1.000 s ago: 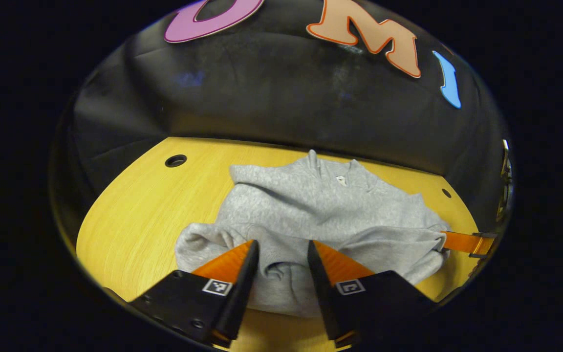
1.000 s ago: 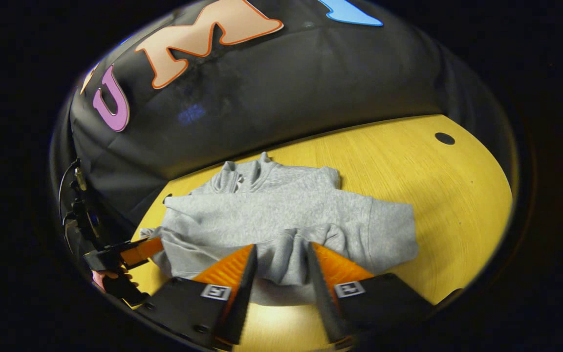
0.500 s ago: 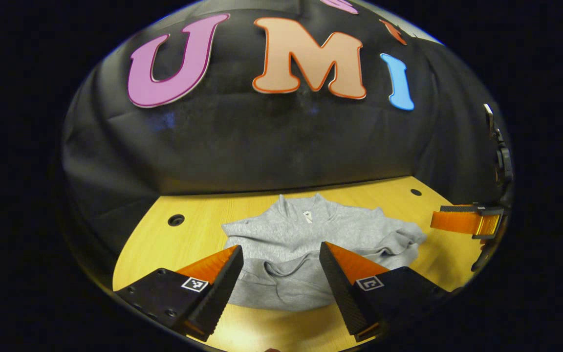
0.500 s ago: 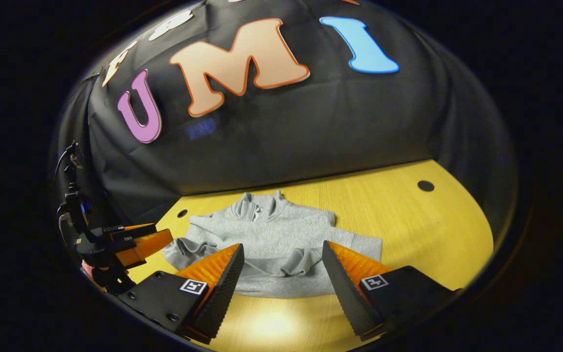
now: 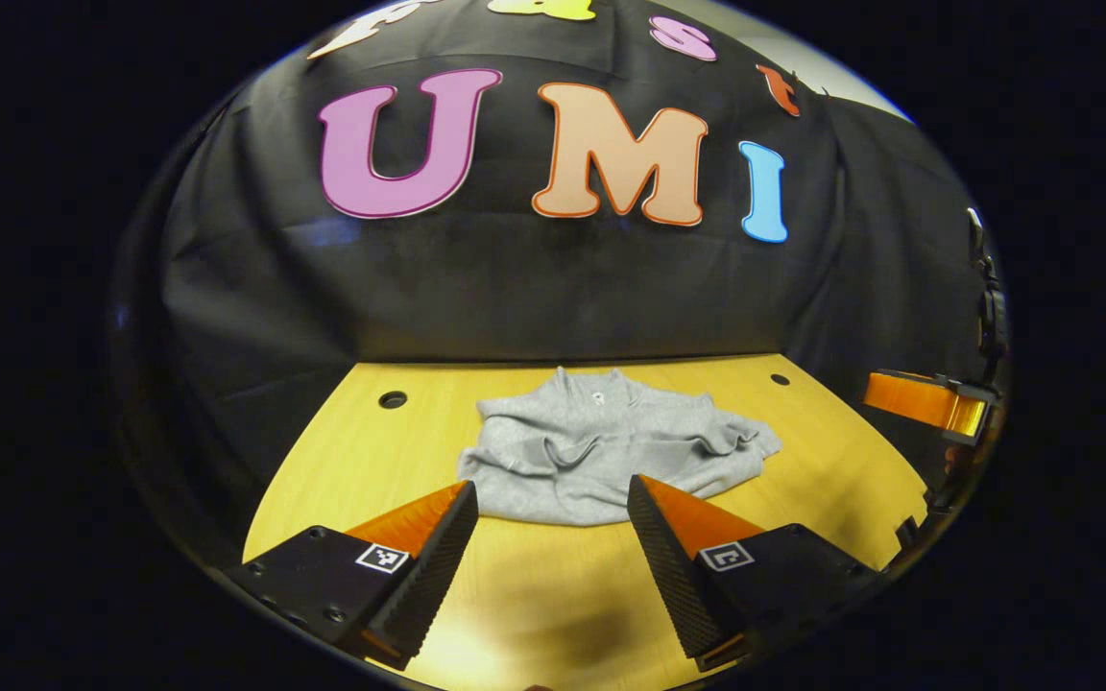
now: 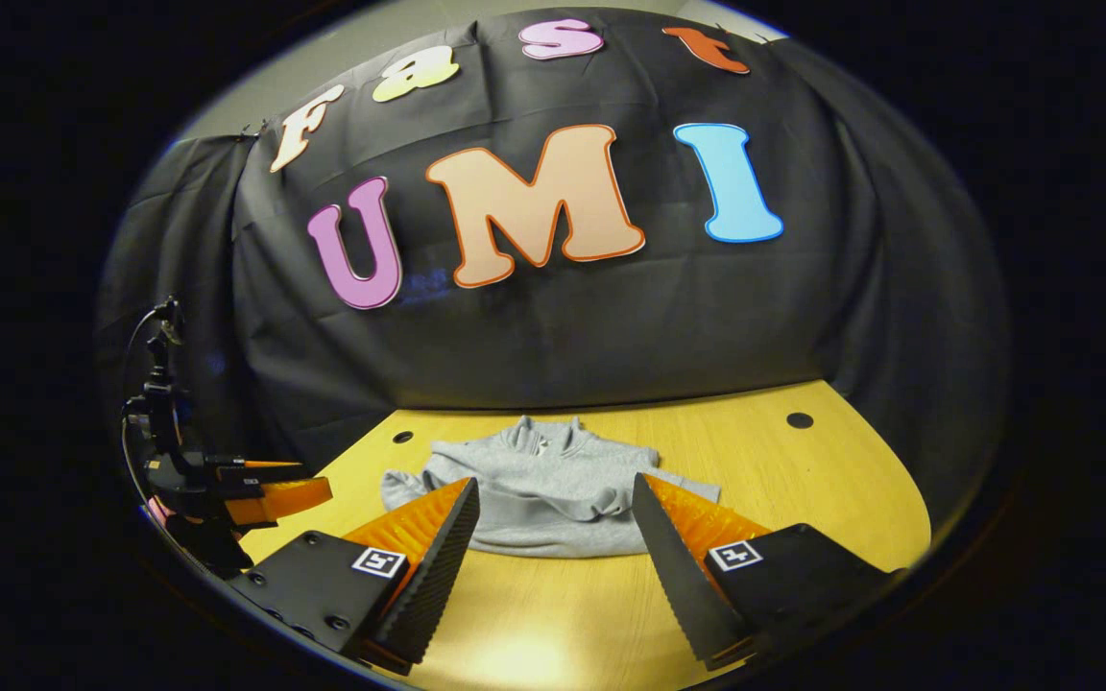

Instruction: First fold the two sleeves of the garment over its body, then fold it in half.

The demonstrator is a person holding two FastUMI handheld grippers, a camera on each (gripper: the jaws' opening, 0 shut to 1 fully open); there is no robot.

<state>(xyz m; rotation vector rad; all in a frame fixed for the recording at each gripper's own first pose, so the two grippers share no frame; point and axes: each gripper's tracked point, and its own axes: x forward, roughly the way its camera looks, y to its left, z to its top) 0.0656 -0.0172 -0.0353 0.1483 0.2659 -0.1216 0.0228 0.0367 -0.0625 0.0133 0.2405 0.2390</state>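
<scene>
My booth is dim; light falls from overhead onto the wooden table (image 5: 342, 461), which glows yellow while the black cloth wall (image 5: 553, 288) soaks up nearly everything. I see a soft glare patch on the tabletop near the bottom of the right gripper view, and a dark shadow blotch there in the left gripper view. Both pictures are sharp at centre. The fisheye bows the table's edges and dims the rim.

Recording booth, black cloth wall (image 6: 534, 326), wooden table (image 6: 803, 480)
</scene>
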